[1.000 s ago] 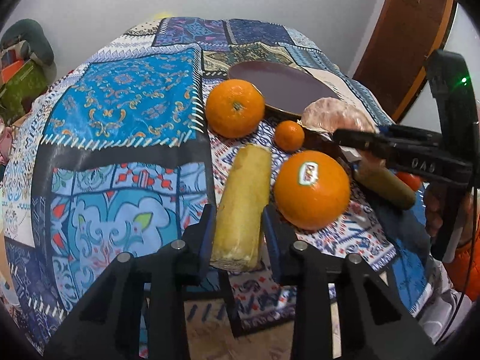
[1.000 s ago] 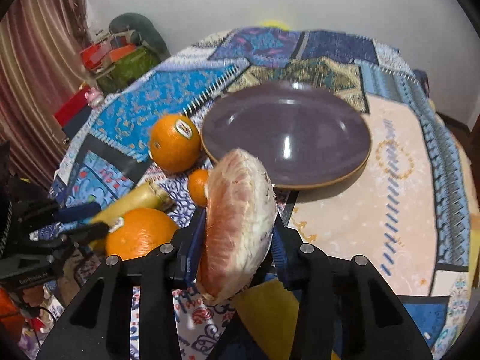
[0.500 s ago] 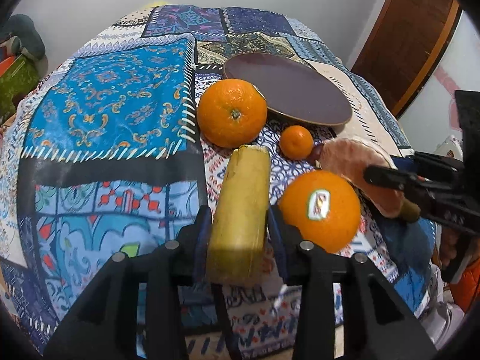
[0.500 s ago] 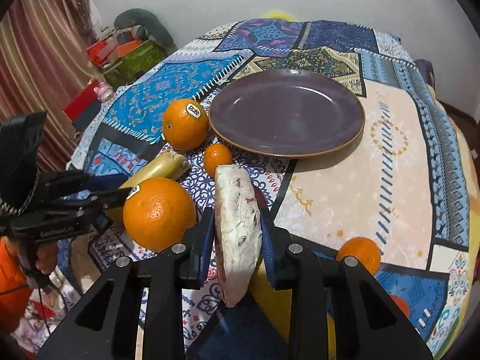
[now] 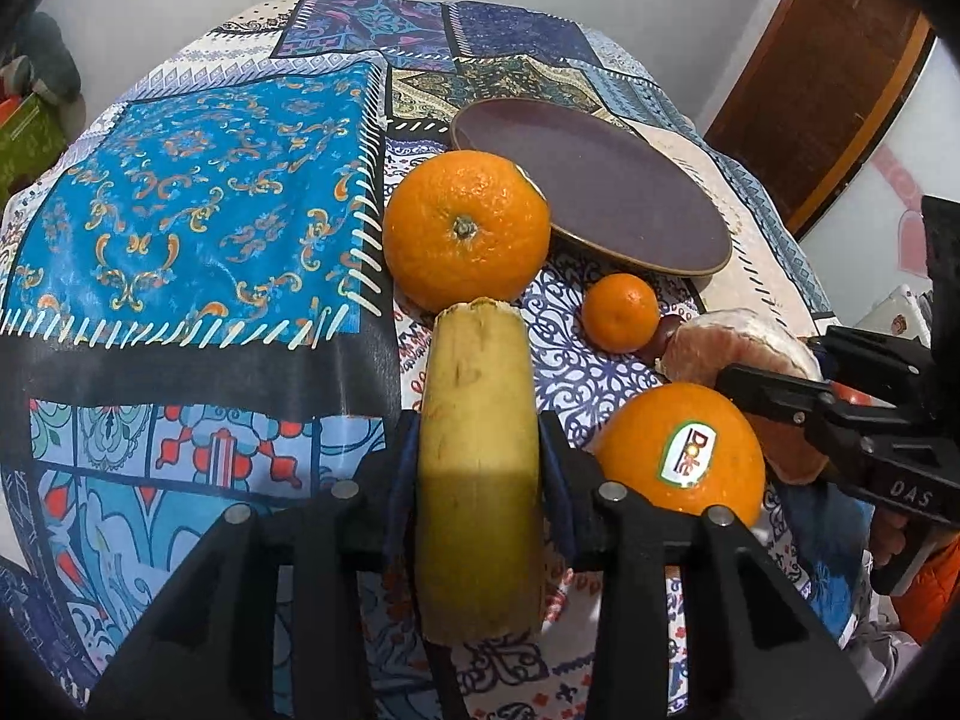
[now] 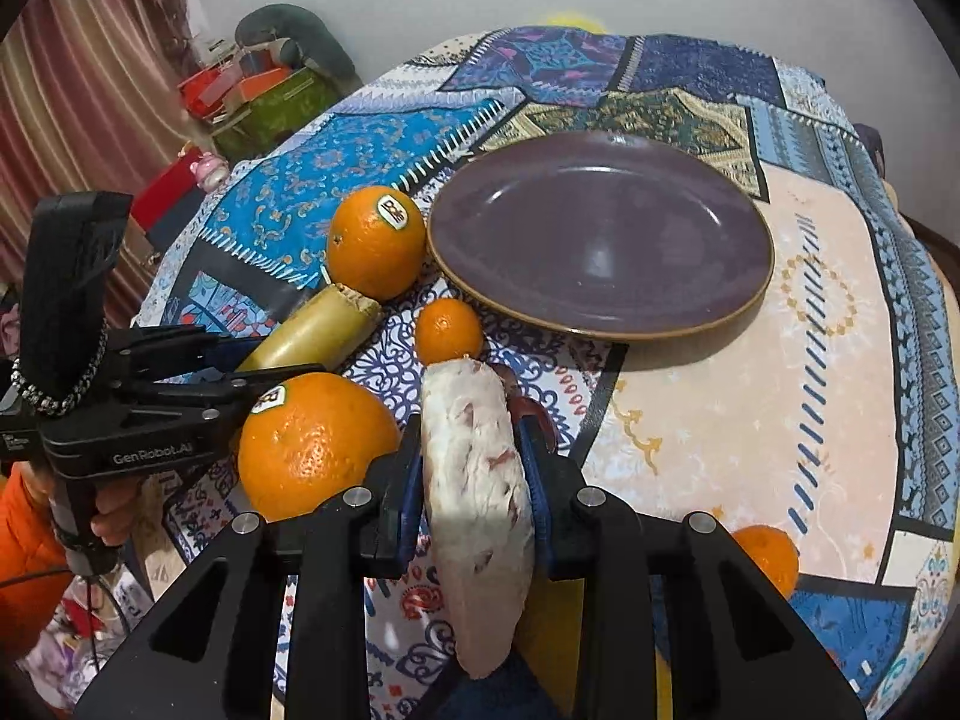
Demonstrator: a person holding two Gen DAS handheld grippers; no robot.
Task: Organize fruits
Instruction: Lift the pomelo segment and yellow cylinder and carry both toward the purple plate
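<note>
I am holding one fruit in each gripper. My left gripper is pinching the banana piece between its two fingers, which are pressing on both sides of it; the cut end is pointing forward, past my fingertips. Just ahead of that end the big orange is sitting on the patterned tablecloth, almost touching the banana piece. To the right of my left fingers the labelled orange is lying, very near to them.

My right gripper is pinching the peeled pomelo segment; the fingers are closing on its flat sides and it is standing on its edge between them. Directly ahead of my right fingertips the small mandarin is resting, just beside the tip of the segment. Further ahead and a little to the right the purple plate is lying on the cloth, with nothing on it. Behind my right fingers, at the right side, another mandarin is sitting near the table edge. From the right wrist view, the left gripper is reaching in from the left.
</note>
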